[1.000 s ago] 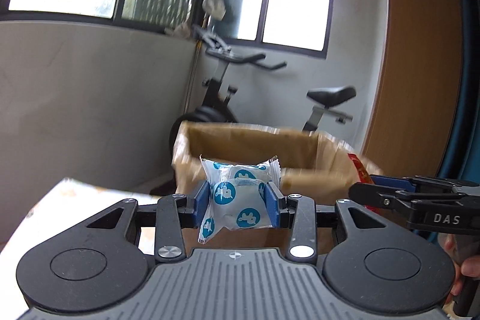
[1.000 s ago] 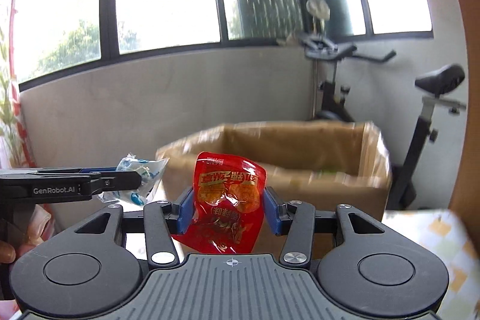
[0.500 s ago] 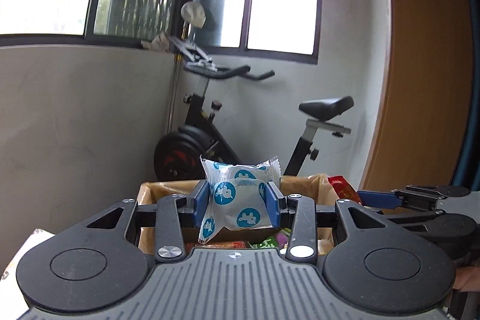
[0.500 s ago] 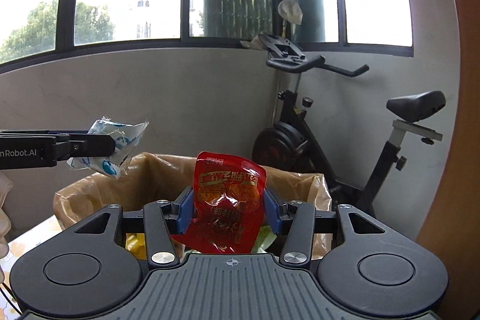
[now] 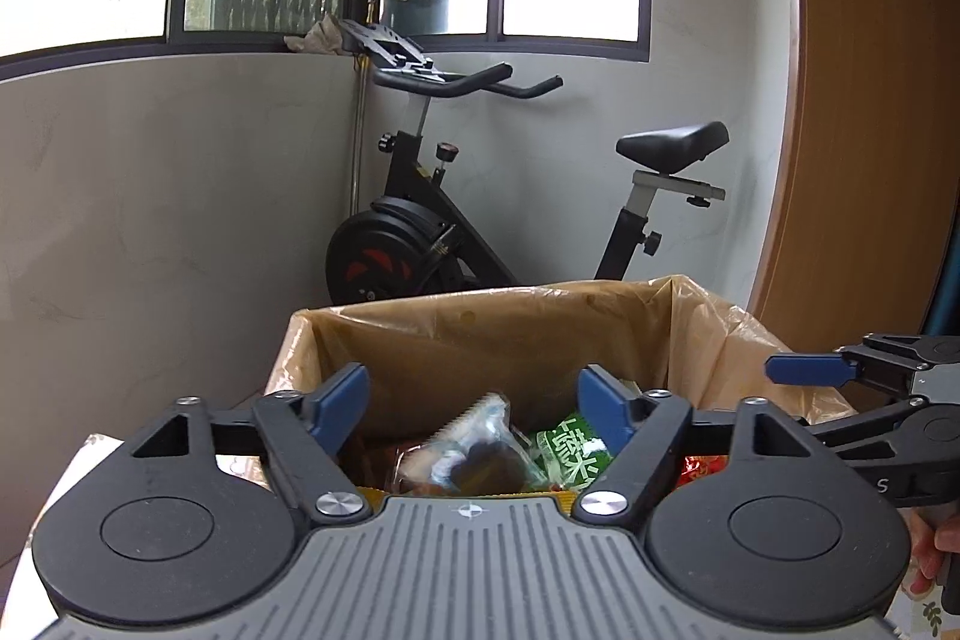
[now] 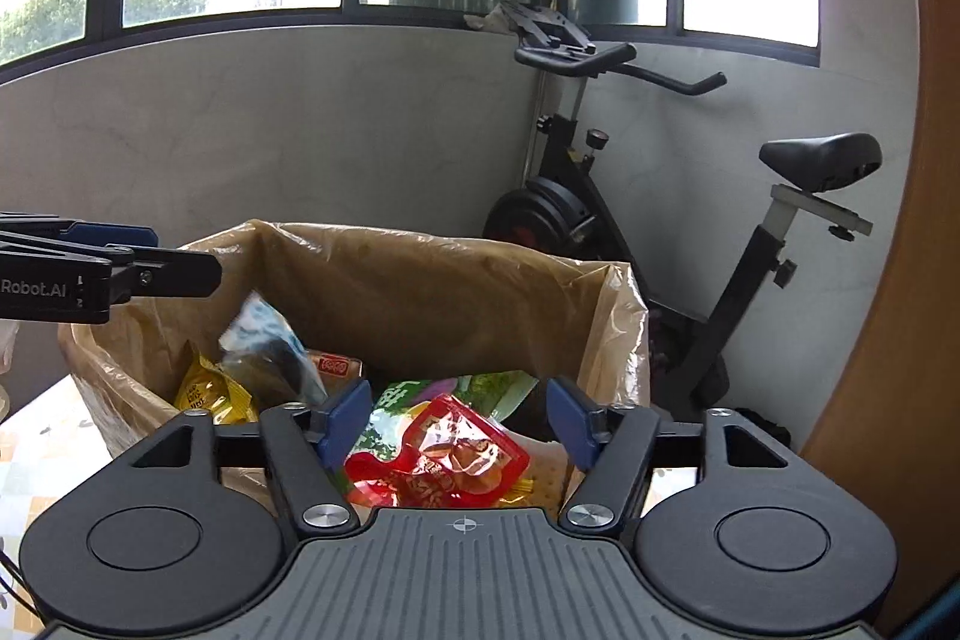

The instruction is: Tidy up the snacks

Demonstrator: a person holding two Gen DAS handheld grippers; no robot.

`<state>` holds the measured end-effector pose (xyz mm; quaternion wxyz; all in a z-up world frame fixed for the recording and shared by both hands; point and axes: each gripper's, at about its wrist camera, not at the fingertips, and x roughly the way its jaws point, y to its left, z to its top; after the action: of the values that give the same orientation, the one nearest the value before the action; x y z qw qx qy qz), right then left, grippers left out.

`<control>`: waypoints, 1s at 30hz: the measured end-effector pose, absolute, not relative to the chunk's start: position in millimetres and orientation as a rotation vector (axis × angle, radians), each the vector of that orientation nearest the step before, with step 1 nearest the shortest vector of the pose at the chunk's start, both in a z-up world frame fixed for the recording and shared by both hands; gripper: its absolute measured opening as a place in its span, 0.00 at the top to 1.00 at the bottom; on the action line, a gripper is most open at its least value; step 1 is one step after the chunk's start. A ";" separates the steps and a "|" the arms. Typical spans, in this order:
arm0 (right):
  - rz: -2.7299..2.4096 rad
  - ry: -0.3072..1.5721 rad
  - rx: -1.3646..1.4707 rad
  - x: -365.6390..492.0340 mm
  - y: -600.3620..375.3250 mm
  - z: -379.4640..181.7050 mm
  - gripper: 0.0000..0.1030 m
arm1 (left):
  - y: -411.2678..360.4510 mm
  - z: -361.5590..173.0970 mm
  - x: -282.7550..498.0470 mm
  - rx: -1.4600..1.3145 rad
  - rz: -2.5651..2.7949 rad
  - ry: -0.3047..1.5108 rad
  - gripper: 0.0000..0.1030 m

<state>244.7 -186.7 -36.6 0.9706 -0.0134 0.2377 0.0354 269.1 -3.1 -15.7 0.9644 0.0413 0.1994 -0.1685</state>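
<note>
In the left wrist view my left gripper (image 5: 474, 397) hangs over the plastic-lined cardboard box (image 5: 480, 334), its jaws opening with nothing pressed between the blue pads. Just below them the white-and-blue snack packet (image 5: 474, 436) is a falling blur; it also shows in the right wrist view as a blurred packet (image 6: 264, 334) inside the box. My right gripper (image 6: 459, 418) is likewise opening over the box (image 6: 420, 280). The red snack packet (image 6: 444, 460) lies loose beneath its pads, touching neither.
The box also holds a green packet (image 5: 576, 451) and a yellow packet (image 6: 210, 394). An exercise bike (image 5: 456, 232) stands behind it against the grey wall. A wooden panel (image 6: 888, 280) rises on the right. A patterned tablecloth (image 6: 36, 436) shows at the lower left.
Both grippers moved forward over the box, then their jaws spread. The white-and-blue packet left the left pads and the red packet left the right pads; both dropped into the box.
</note>
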 end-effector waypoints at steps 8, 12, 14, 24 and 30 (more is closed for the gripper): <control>0.035 0.430 0.019 214.2 -188.3 -8.5 0.00 | 5.8 10.7 246.6 0.069 -0.317 0.383 0.06; 0.015 0.408 0.056 198.4 -185.8 10.0 0.00 | 11.9 21.9 230.9 0.056 -0.282 0.372 0.06; 0.014 0.395 0.067 190.2 -182.7 19.5 0.00 | 15.2 27.3 222.1 0.054 -0.262 0.362 0.05; 0.013 0.386 0.054 159.4 -165.7 45.1 0.00 | 24.5 48.8 187.7 0.024 -0.199 0.341 0.03; 0.016 0.387 0.084 149.5 -164.2 49.6 0.00 | 27.2 55.0 173.6 0.036 -0.197 0.305 0.03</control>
<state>149.5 -164.2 49.6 0.9804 0.0416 0.1923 0.0080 173.6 27.2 55.0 0.9834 0.0179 0.1516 -0.0982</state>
